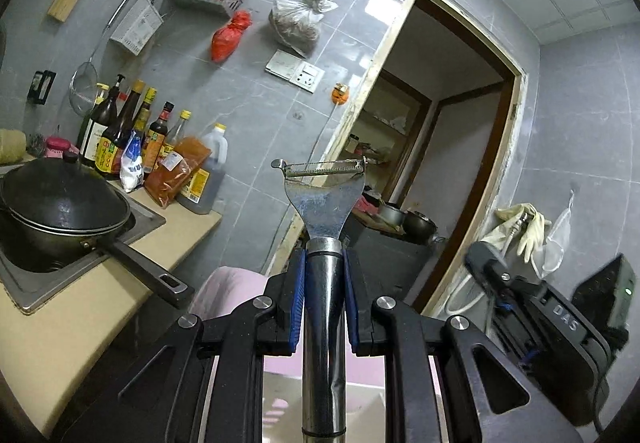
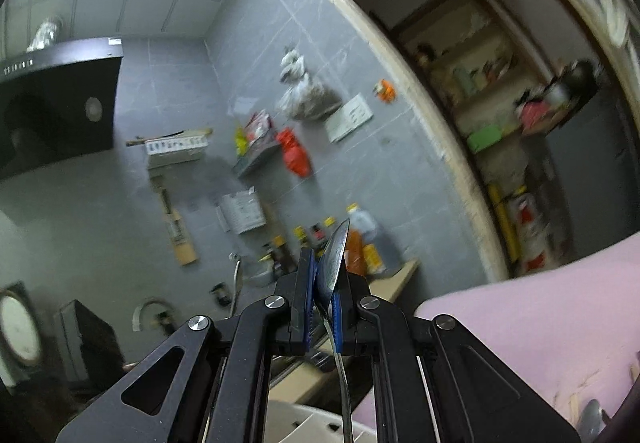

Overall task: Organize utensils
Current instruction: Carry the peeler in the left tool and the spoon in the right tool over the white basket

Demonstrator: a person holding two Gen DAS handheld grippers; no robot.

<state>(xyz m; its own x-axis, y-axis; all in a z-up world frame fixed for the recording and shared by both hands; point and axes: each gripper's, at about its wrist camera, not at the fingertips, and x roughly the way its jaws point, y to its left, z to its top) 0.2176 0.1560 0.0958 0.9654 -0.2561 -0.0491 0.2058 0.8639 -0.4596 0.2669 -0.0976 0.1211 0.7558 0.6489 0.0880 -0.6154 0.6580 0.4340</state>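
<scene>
In the left wrist view my left gripper is shut on a steel peeler; its blue pads clamp the round handle and the toothed blade head points forward in the air. The right gripper's black body shows at the right edge of that view. In the right wrist view my right gripper is shut on a steel spoon. The spoon's bowl stands edge-on between the blue pads, its tip past them, and its thin handle runs back under the gripper.
A black wok sits on the stove, its handle jutting over the beige counter. Sauce bottles line the grey tiled wall. An open doorway lies ahead. A pink sleeve fills the right wrist view's lower right. A range hood hangs left.
</scene>
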